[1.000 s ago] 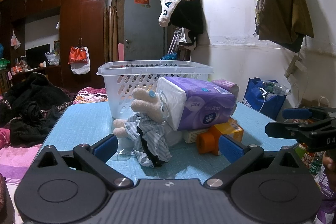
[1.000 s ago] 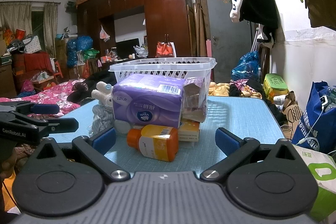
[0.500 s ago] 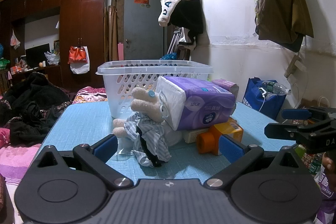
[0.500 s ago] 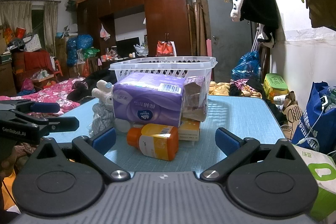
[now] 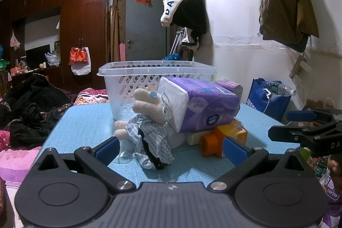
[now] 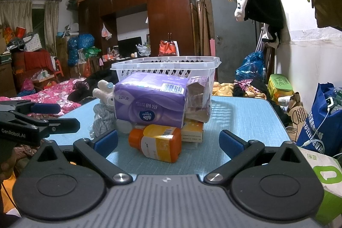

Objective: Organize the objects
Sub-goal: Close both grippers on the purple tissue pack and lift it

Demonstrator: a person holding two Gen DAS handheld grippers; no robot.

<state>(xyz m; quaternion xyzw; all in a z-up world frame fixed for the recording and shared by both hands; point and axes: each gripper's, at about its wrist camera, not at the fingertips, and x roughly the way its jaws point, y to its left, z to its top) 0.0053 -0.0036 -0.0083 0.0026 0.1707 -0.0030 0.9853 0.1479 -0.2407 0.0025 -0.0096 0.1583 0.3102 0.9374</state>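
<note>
Both grippers wide open, nothing held. My right gripper (image 6: 168, 141) sits low at the near edge of the blue table (image 6: 245, 116), and the orange bottle (image 6: 156, 142) lies straight ahead of it, just past the fingertips and roughly centred in the gap, a touch toward the left finger. The bottle is on its side, long axis running across my fingers, cap end pointing left. So the jaws as they stand would close on its ends, not its body; I judge I'd need to turn the wrist or take it lengthwise.

My left gripper (image 5: 170, 150) faces the same pile from the other side. The plush toy (image 5: 147, 119) in striped cloth is dead ahead between its fingers, close; the bottle is off toward its right finger. Right hand is the nearer and better lined up for the bottle, left for the plush.

The purple tissue pack (image 6: 149, 104) rests tilted on top of the pile, above the bottle and a flat yellow-white box (image 6: 192, 131); a small crumpled packet (image 6: 198, 102) leans on the pack's right end.

The white basket (image 6: 168, 66) stands behind the pile, farther from both grippers, touching or nearly touching the tissue pack. Can't see its floor from this low angle; nothing shows above the rim. Nothing sorted yet, I judge.
</note>
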